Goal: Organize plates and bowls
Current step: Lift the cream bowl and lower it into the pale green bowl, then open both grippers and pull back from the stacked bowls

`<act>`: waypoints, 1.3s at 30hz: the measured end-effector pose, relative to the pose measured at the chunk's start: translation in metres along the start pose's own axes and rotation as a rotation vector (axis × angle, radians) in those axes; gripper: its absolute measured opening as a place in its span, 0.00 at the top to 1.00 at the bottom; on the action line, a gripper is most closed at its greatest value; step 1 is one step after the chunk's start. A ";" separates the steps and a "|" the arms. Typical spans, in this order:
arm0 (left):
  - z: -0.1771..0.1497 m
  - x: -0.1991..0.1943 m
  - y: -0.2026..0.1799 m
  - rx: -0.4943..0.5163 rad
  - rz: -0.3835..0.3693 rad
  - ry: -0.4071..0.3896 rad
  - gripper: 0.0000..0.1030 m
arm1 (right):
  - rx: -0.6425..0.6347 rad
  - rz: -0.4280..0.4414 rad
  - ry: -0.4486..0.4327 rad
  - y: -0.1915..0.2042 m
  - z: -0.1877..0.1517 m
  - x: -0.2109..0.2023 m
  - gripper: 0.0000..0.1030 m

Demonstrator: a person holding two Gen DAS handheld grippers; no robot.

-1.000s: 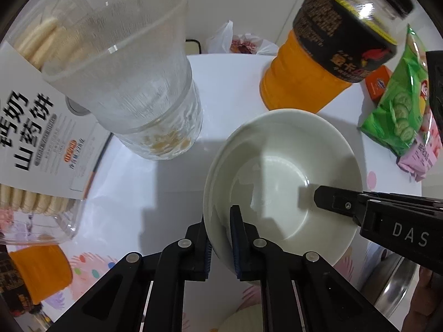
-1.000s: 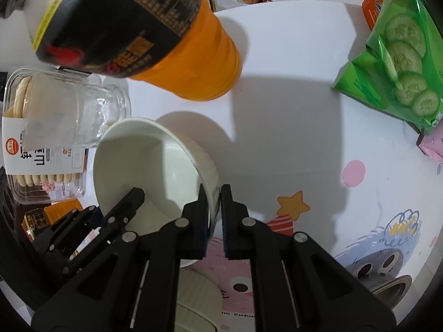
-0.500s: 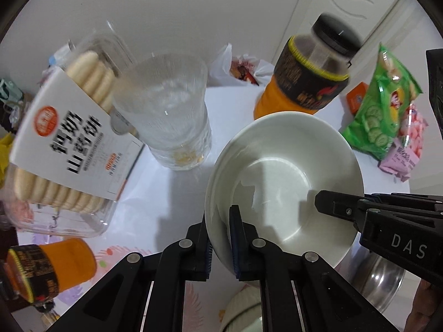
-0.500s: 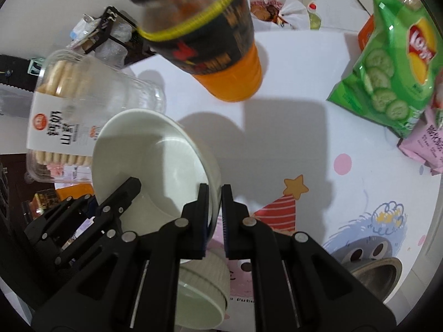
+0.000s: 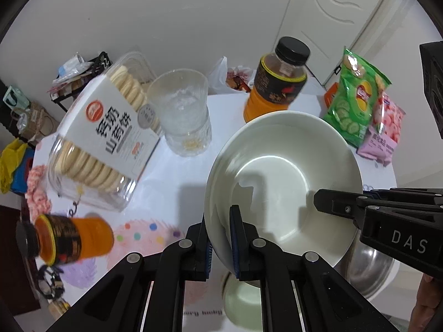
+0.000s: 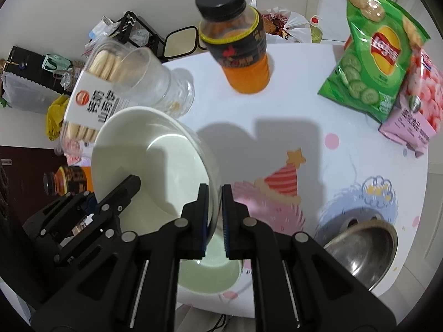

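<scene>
- Left wrist view: white walls and a panelled door (image 5: 332, 13) stand behind the round cartoon-printed table (image 5: 155, 182).
- My left gripper (image 5: 220, 238) is closed narrow on the near rim of the white bowl (image 5: 282, 171), one finger inside and one outside.
- That bowl is held above the table, tilted, its opening toward me.
- My right gripper (image 5: 329, 204) pinches the bowl's rim on the far right side.
- Left of the bowl stand a ribbed glass (image 5: 185, 116) and a clear biscuit tub (image 5: 102, 138); an orange drink bottle (image 5: 277, 83) stands behind the bowl, a second bottle (image 5: 66, 240) lies on its side to its left.
- A steel bowl (image 5: 371, 271) and a pale green bowl (image 5: 241, 301) sit below the white bowl.
- Right wrist view: the table (image 6: 332, 166) fills the frame, with a mirror (image 6: 180, 41) beyond its far edge.
- My right gripper (image 6: 214, 215) clamps the white bowl (image 6: 149, 160) at its right rim; the left gripper (image 6: 130, 191) grips its opposite side.
- The green bowl (image 6: 210, 274) lies directly under the white bowl, the steel bowl (image 6: 362, 251) to the right of it.
- Right of the white bowl, at the table's far side, lean a green crisps bag (image 6: 379, 55) and a pink snack bag (image 6: 418, 102).
</scene>
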State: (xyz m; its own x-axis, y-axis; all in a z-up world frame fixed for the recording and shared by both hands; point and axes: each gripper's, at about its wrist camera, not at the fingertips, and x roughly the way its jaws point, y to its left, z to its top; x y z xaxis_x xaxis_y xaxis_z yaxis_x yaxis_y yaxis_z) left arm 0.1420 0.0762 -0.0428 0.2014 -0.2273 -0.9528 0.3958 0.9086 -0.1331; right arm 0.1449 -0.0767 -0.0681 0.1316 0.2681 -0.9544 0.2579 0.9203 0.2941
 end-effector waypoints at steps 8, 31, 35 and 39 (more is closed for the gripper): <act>-0.034 -0.002 -0.008 0.006 -0.034 0.021 0.90 | 0.004 0.002 0.005 0.000 -0.036 -0.003 0.89; -0.092 0.024 -0.015 0.009 -0.042 0.104 0.89 | 0.026 -0.014 0.089 -0.011 -0.090 0.033 0.89; -0.094 0.027 -0.015 0.001 -0.045 0.093 0.89 | 0.033 -0.008 0.098 -0.016 -0.091 0.039 0.89; -0.089 0.028 -0.016 0.001 -0.042 0.097 0.89 | 0.017 -0.022 0.101 -0.014 -0.088 0.039 0.89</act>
State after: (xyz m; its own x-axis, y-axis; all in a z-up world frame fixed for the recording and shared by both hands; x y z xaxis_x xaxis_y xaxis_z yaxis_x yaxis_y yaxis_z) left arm 0.0614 0.0869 -0.0919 0.0972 -0.2299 -0.9683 0.4033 0.8986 -0.1729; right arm 0.0625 -0.0542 -0.1141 0.0287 0.2761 -0.9607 0.2757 0.9216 0.2731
